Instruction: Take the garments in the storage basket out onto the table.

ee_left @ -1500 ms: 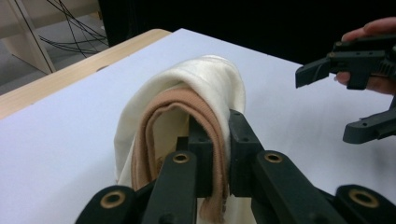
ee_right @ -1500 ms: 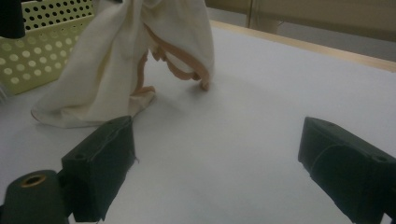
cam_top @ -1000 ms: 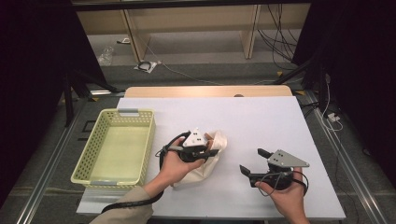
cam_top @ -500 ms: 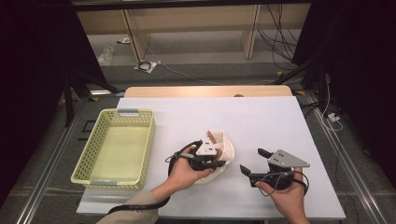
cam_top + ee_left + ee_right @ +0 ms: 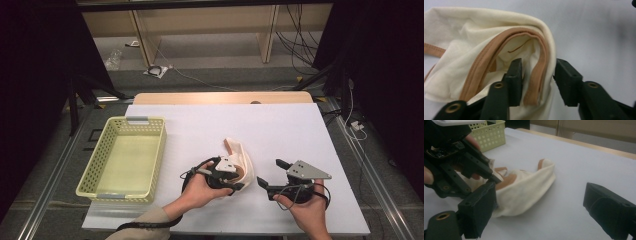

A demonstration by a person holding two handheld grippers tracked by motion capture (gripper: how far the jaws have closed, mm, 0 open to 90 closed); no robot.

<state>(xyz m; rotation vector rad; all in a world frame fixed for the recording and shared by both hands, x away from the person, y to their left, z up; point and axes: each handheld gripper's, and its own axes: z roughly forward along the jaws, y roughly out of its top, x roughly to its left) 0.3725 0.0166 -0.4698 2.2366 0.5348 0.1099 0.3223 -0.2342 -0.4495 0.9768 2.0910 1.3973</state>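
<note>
- The left tool (image 5: pixel 537 82), black and blocky with brass-coloured rivets along its arms, has its two jaws set on either side of a fold of cream cloth (image 5: pixel 469 37); one jaw sits inside the fold and the other outside, with a narrow gap between the outer jaw and the fabric, so whether it truly pinches the cloth cannot be told.
- The cloth (image 5: pixel 243 159) is soft, matte and crumpled, edged with a tan band that curves in an arch over the inner jaw; it lies bunched near the middle of the worktop's front half, just ahead of the person's left hand (image 5: pixel 197 190).
- The right tool (image 5: pixel 270 177), topped by a grey three-cornered plate, rests in the person's right hand (image 5: pixel 305 212) just to the right of the cloth, its jaws spread wide with nothing between them.
- In the right gripper view, those flat, rubbery black jaws frame the cloth (image 5: pixel 529 187) and the left tool (image 5: pixel 492 176) beyond.
- A pale yellow-green plastic basket (image 5: pixel 87 170), rectangular with perforated walls, sits at the left of the white worktop (image 5: pixel 290 125), well apart from the cloth.
</note>
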